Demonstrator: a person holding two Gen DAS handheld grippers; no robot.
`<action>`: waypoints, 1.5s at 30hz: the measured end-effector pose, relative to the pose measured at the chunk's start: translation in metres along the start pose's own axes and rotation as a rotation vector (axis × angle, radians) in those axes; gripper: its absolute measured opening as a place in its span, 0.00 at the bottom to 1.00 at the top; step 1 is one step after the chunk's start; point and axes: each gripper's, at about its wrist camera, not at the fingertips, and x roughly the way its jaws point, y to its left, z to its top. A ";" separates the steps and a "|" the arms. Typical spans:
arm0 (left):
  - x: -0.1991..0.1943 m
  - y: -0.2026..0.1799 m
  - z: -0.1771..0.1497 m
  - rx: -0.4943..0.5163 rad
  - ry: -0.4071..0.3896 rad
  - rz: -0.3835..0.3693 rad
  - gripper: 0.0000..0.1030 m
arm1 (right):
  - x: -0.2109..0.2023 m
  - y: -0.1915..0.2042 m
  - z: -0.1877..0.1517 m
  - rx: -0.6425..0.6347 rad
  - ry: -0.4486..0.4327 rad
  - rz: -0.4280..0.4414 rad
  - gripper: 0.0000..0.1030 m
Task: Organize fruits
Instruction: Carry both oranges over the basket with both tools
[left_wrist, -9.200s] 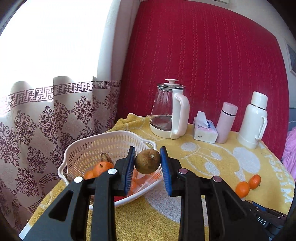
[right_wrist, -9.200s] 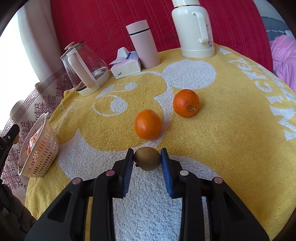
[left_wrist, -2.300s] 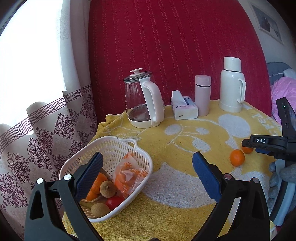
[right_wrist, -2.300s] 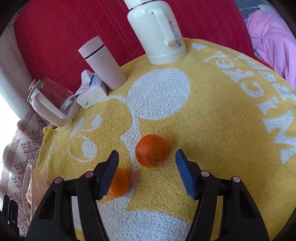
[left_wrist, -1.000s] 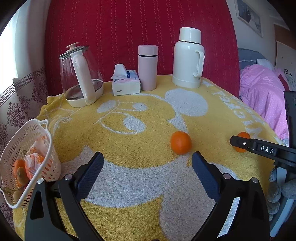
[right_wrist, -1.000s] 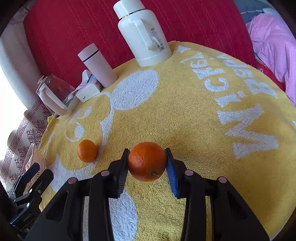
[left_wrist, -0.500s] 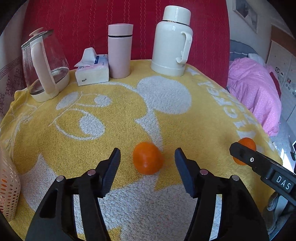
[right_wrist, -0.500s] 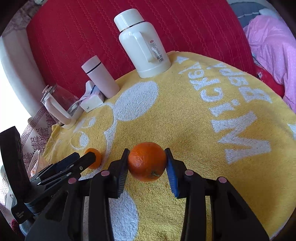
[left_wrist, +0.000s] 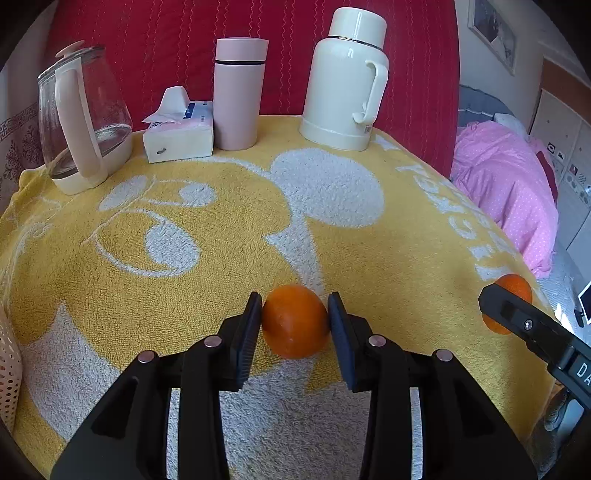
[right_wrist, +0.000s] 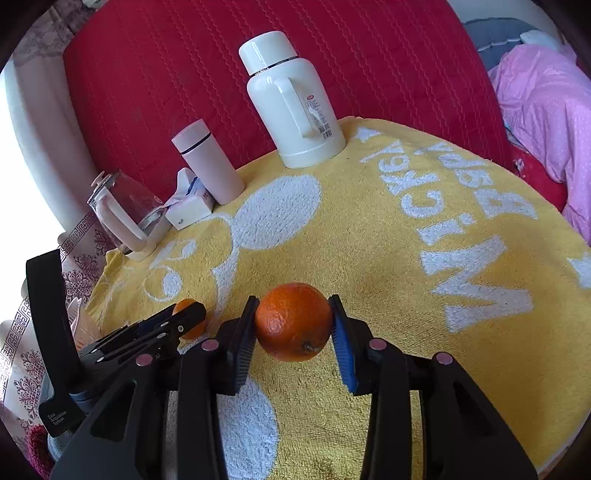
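Note:
A smooth orange (left_wrist: 295, 320) rests on the yellow towel, and my left gripper (left_wrist: 295, 328) is shut on it, both pads pressed to its sides. A second, rougher orange (right_wrist: 293, 321) hangs above the towel in my right gripper (right_wrist: 294, 326), which is shut on it. In the left wrist view that right-hand orange (left_wrist: 511, 295) shows at the far right behind the right gripper's black body. From the right wrist view the left gripper's fingers (right_wrist: 166, 325) partly hide its orange (right_wrist: 192, 323). The white basket's rim (left_wrist: 7, 362) peeks in at the left edge.
Along the back of the yellow towel (left_wrist: 240, 206) stand a glass kettle (left_wrist: 79, 122), a tissue pack (left_wrist: 179, 133), a pink flask (left_wrist: 238, 94) and a white thermos (left_wrist: 347, 79), against a red backing. Pink bedding (left_wrist: 506, 184) lies beyond the table's right edge.
My left gripper swung away from the basket, came down over the loose orange and closed on it. The right gripper keeps its orange lifted.

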 end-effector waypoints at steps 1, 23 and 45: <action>-0.003 0.000 -0.001 0.000 -0.005 0.002 0.37 | 0.000 0.001 -0.001 -0.001 -0.001 0.000 0.37; -0.084 0.028 -0.024 0.041 -0.205 0.293 0.37 | 0.004 0.019 -0.010 -0.107 -0.009 -0.008 0.37; -0.150 0.109 -0.035 -0.112 -0.293 0.370 0.37 | 0.005 0.078 -0.005 -0.256 0.011 0.045 0.37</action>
